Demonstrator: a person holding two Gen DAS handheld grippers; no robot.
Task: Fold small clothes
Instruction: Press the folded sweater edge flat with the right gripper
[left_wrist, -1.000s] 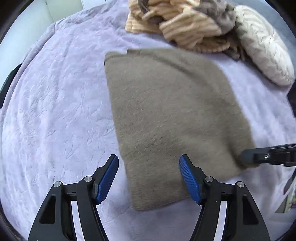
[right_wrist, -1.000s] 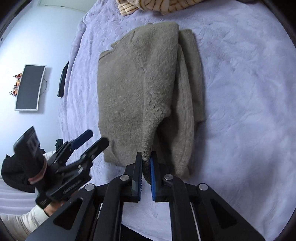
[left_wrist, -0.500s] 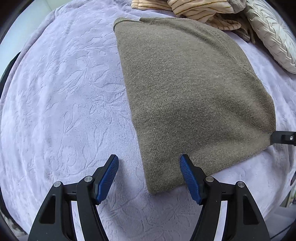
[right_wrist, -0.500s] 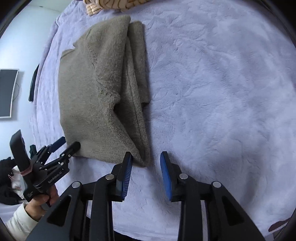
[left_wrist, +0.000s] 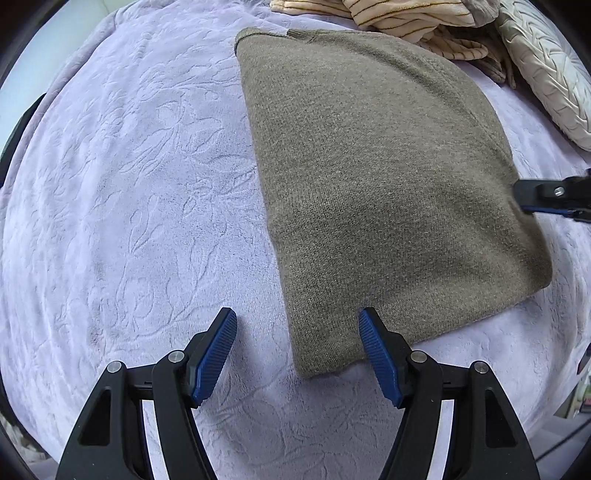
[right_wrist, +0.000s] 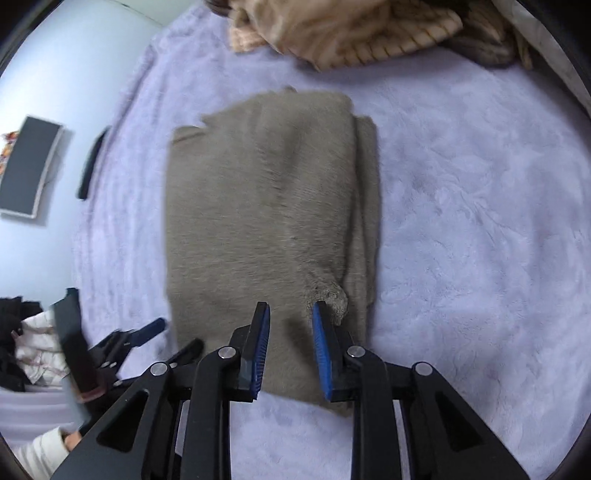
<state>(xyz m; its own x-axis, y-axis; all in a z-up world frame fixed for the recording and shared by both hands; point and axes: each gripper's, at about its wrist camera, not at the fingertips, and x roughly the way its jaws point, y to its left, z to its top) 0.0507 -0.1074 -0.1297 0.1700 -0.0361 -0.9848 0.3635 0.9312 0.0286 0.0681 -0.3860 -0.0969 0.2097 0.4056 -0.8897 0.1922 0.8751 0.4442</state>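
Observation:
A taupe knitted sweater (left_wrist: 388, 184) lies folded flat on the lavender blanket (left_wrist: 129, 184). My left gripper (left_wrist: 295, 317) points straight down and stands open, its blue pads astride the sweater's near left corner without touching it. In the right wrist view the sweater (right_wrist: 266, 206) shows a tucked sleeve along its right side. My right gripper (right_wrist: 290, 308) hovers over the near edge beside a raised bump of knit. Its jaws are closing, a gap still shows, and no pad presses the cloth. Each gripper shows in the other's view: the right gripper (left_wrist: 546, 195), the left gripper (right_wrist: 177, 334).
A heap of beige striped clothes (left_wrist: 406, 18) lies at the blanket's far edge, with a cream ribbed cushion (left_wrist: 546, 66) to its right. A dark monitor (right_wrist: 29, 166) hangs on the pale wall at left. A white sleeve (right_wrist: 40, 446) holds the left gripper.
My right gripper let go of the sweater's folded edge, opened wide, then narrowed again as it swung over the near edge. My left gripper came down closer to the near corner.

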